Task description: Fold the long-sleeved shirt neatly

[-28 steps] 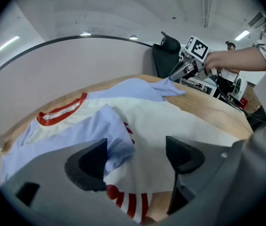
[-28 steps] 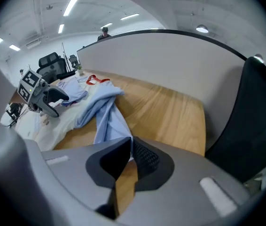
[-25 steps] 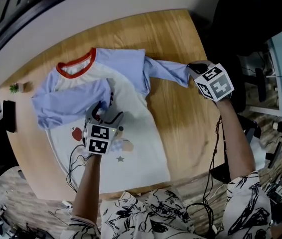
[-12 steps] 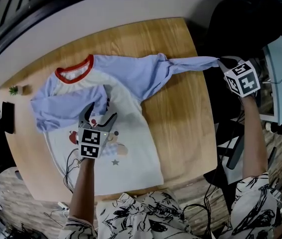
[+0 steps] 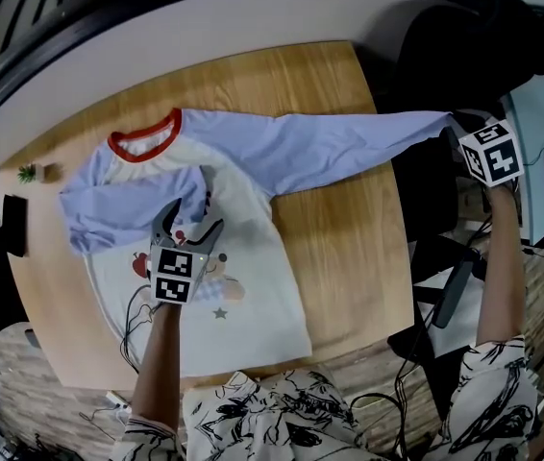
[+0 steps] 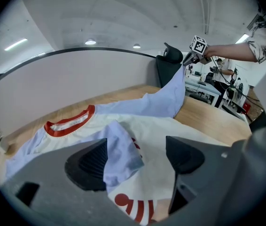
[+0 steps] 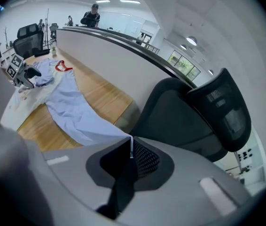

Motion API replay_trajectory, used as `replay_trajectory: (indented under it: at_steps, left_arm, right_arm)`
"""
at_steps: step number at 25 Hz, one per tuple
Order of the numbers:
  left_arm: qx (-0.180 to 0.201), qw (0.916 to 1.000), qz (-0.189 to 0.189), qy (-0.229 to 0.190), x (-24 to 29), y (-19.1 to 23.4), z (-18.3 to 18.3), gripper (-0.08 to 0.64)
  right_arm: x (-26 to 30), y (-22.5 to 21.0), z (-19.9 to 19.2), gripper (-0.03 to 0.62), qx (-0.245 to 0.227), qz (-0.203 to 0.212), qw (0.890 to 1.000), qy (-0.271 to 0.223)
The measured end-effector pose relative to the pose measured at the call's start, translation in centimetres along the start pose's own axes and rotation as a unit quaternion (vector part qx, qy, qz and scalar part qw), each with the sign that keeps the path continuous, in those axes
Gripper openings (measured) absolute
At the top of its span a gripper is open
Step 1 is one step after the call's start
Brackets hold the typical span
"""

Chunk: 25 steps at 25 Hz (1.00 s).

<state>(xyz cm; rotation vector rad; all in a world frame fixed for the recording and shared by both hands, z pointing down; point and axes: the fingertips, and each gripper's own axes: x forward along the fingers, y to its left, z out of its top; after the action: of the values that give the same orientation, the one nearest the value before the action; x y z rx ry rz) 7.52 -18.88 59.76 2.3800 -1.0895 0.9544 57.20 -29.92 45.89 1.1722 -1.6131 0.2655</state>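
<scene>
The shirt lies on the wooden table, face up, with a white body, red collar and light-blue sleeves. My right gripper is shut on the cuff of the right sleeve and holds it stretched straight, out past the table's right edge. The right gripper view shows the cuff edge pinched between the closed jaws. My left gripper hovers open over the shirt's chest, just above the end of the left sleeve, which is folded across the body. Nothing is between its pads.
A black office chair stands behind the table's right corner, close to the right gripper. A tiny plant and a black object sit at the table's left edge. Cables trail from both grippers toward the person.
The right gripper has swung right and upward past the table edge, pulling the bunched right sleeve out straight. The left gripper has stayed open over the chest, barely shifted.
</scene>
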Motion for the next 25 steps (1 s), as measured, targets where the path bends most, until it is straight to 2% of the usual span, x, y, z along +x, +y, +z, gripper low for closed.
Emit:
replay_trajectory:
  at_steps: [2,5,11,18,25]
  left_arm:
    - [0.000,1.0000,-0.002,-0.002,0.0,0.0,0.1,0.397]
    - [0.000,1.0000,-0.003,-0.009,-0.1,-0.1,0.4,0.397]
    - [0.007,0.9995,-0.009,-0.028,-1.0,-0.1,1.2,0.397]
    - [0.011,0.9981,-0.022,-0.057,-2.5,0.1,2.3,0.397]
    - [0.011,0.9963,-0.027,-0.081,-5.5,1.3,2.7,0.397]
  right_arm:
    - [-1.3,0.5,0.9,0.028,-0.005,0.015,1.000,-0.003]
    - [-4.0,2.7,3.4,0.028,0.003,0.069,0.997,-0.019]
    - [-11.3,9.0,10.8,0.028,0.010,0.173,0.982,-0.071]
    - [-18.8,15.5,20.1,0.028,-0.024,0.219,0.962,-0.163]
    - [-21.9,23.8,26.5,0.028,-0.058,0.277,0.936,-0.210]
